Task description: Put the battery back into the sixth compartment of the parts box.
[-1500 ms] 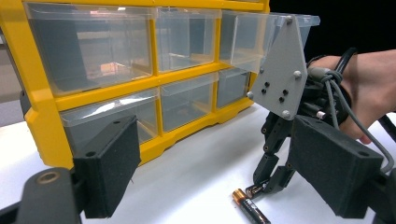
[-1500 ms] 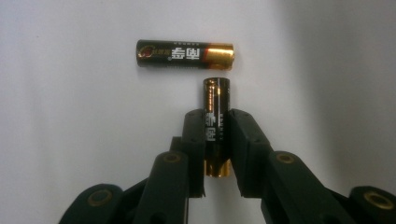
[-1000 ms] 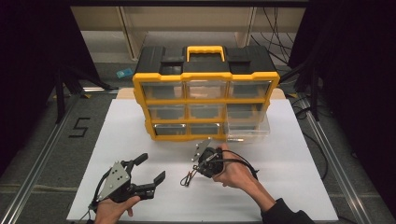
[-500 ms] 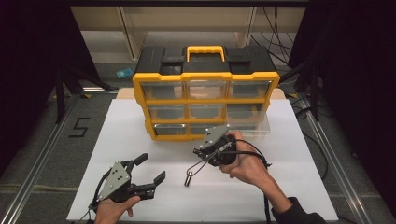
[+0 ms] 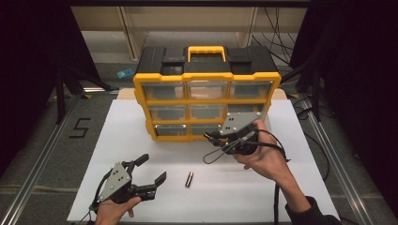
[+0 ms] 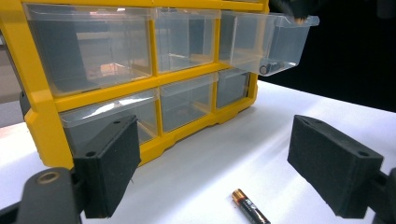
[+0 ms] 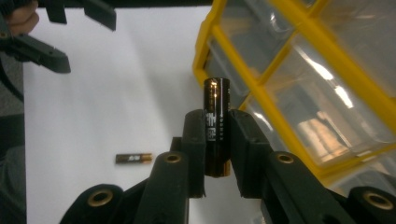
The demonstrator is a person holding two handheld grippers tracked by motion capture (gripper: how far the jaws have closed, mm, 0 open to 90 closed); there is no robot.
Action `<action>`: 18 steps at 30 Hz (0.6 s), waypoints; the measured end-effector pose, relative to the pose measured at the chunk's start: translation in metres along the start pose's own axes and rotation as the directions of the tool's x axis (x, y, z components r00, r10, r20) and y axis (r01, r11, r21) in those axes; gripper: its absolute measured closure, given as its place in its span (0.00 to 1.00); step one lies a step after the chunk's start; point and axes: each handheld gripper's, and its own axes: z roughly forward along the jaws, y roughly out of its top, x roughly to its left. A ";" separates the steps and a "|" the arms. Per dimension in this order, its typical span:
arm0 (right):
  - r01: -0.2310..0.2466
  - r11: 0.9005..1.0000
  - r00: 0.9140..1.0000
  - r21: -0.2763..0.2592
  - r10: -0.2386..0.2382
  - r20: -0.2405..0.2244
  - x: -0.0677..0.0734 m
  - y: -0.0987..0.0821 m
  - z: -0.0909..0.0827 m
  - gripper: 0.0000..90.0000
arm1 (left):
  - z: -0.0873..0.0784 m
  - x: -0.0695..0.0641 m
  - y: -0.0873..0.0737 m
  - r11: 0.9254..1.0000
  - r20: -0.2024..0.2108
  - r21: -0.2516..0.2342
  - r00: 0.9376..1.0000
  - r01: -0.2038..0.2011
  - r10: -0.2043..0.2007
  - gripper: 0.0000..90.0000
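My right tongs (image 7: 217,140) are clamped on a black battery (image 7: 216,126), gripping it at mid-length with one end standing clear above the pads. From above, those tongs (image 5: 212,137) hang at the front of the yellow organizer (image 5: 206,89), level with its lower right drawers. My left tongs (image 5: 150,172) rest low over the white bench (image 5: 263,187) with their jaws wide apart and nothing between them; a second battery (image 5: 189,179) lies flat on the bench just beside them, and it shows again between the pads in the left gripper view (image 6: 250,207).

The step in hand, as I judge it, is carrying the gripped battery to the open drawer (image 6: 271,44), which stands pulled out of the right column and already holds a small cylinder at its front corner. To do it well I should keep the grip firm until the battery is well inside the drawer's clear walls, come in from above the rim rather than against its front lip, and tip the battery toward level so it lies down rather than bouncing out. The clear plastic hides the edges, so a slow approach is wise. The left tongs can then close on the battery lying on the bench.
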 end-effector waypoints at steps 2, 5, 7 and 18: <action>-0.006 1.000 1.000 -0.019 0.006 0.015 -0.003 0.001 -0.007 0.85 | 0.000 0.000 0.000 1.000 0.000 0.001 1.000 -0.001 0.001 0.18; -0.007 0.999 0.999 -0.034 0.008 0.033 -0.006 0.001 -0.014 0.85 | 0.000 0.000 0.000 1.000 0.000 0.001 1.000 -0.001 0.001 0.18; -0.020 0.999 0.999 -0.047 0.022 0.048 -0.010 0.000 -0.021 0.85 | 0.000 0.000 0.000 1.000 0.000 0.002 1.000 -0.002 0.002 0.18; -0.053 0.996 0.993 -0.072 0.060 0.099 -0.022 -0.006 -0.035 0.85 | 0.000 0.000 0.000 1.000 0.000 0.001 1.000 -0.001 0.001 0.18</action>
